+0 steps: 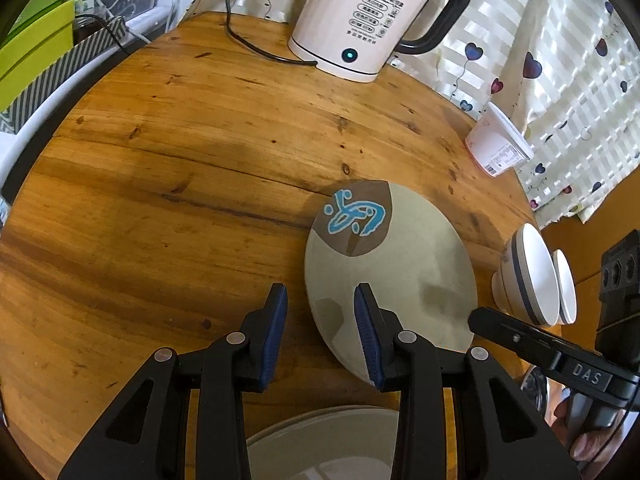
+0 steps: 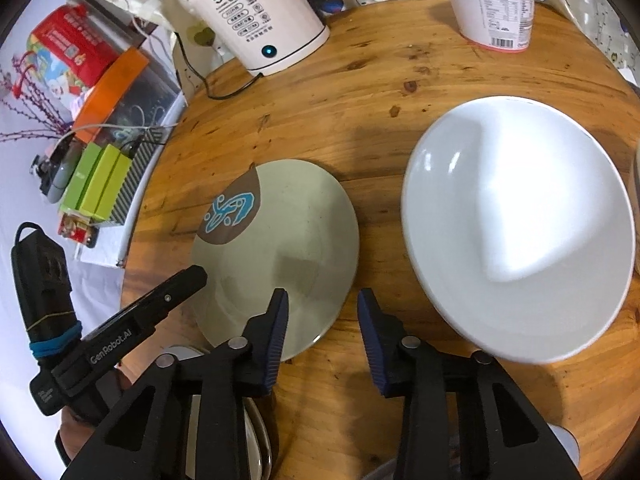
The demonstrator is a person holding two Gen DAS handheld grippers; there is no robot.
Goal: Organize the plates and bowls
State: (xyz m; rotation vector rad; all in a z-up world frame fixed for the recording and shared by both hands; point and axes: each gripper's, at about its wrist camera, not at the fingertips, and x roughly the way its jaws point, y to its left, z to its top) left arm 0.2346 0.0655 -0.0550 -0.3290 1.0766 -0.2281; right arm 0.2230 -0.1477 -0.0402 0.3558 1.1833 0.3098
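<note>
A pale grey-green plate with a brown and blue mark [image 1: 392, 268] [image 2: 280, 248] lies flat on the round wooden table [image 1: 180, 200]. My left gripper [image 1: 320, 332] is open, its jaws straddling the plate's near left rim. My right gripper [image 2: 323, 336] is open, straddling the plate's right rim. A white bowl [image 2: 520, 224] stands right of the plate; in the left wrist view two stacked white bowls with a blue band [image 1: 532, 276] show at the table's right edge. Another pale plate [image 1: 328, 444] lies under my left gripper.
A white electric kettle [image 1: 360, 16] [image 2: 260, 12] with a black cord stands at the back of the table. A white tub with a label [image 1: 500, 144] [image 2: 496, 4] stands at the back right. Boxes and clutter [image 2: 96, 184] lie off the table's left edge.
</note>
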